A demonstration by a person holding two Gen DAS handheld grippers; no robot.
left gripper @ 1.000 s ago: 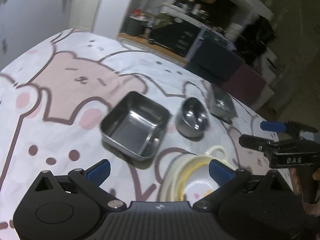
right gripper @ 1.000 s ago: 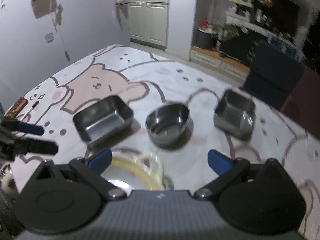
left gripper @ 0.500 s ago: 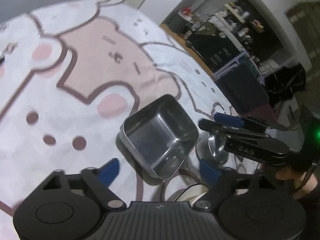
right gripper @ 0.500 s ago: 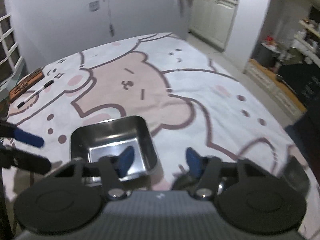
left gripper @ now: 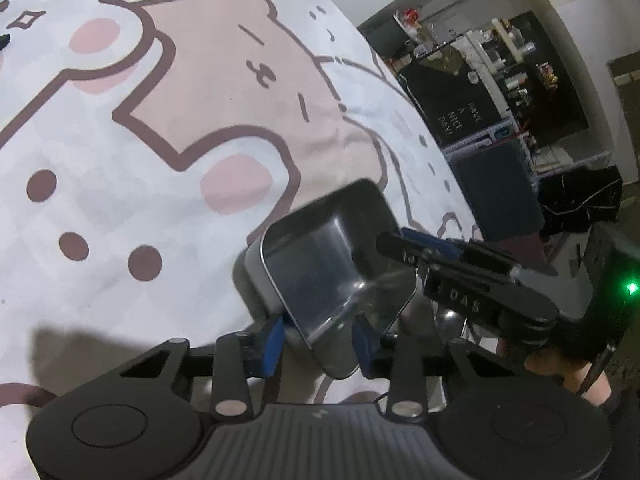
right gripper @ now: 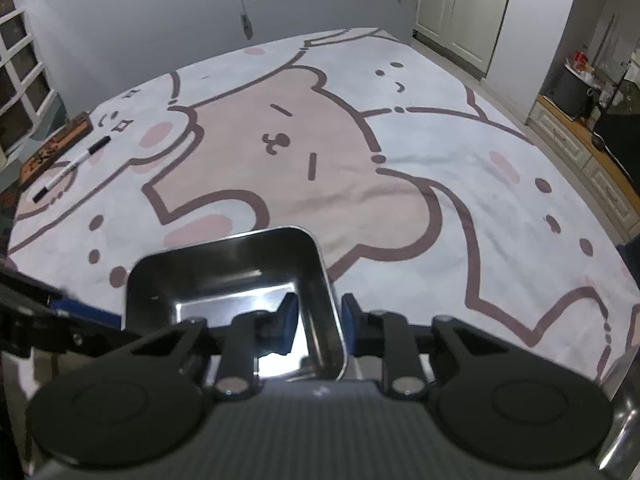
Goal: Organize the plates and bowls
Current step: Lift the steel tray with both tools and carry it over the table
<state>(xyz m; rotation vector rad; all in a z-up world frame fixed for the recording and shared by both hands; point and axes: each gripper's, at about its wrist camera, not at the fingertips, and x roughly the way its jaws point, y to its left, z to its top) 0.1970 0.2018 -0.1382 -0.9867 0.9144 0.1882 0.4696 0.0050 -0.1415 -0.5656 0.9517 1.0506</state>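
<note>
Both tongs now closing astride square steel dish (right gripper: pixel 228 280) walls, bear-print tablecloth (right gripper: pixel 360 160), dim kitchen behind

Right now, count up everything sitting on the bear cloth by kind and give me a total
Square steel dish: 1
Round steel bowl, mostly hidden behind the right gripper: 1
Marker pen: 1
Patterned flat box at the cloth's edge: 1
Total: 4

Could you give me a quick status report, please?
Left gripper and right gripper both closing astride walls of the square steel dish. Nothing in the way.
</note>
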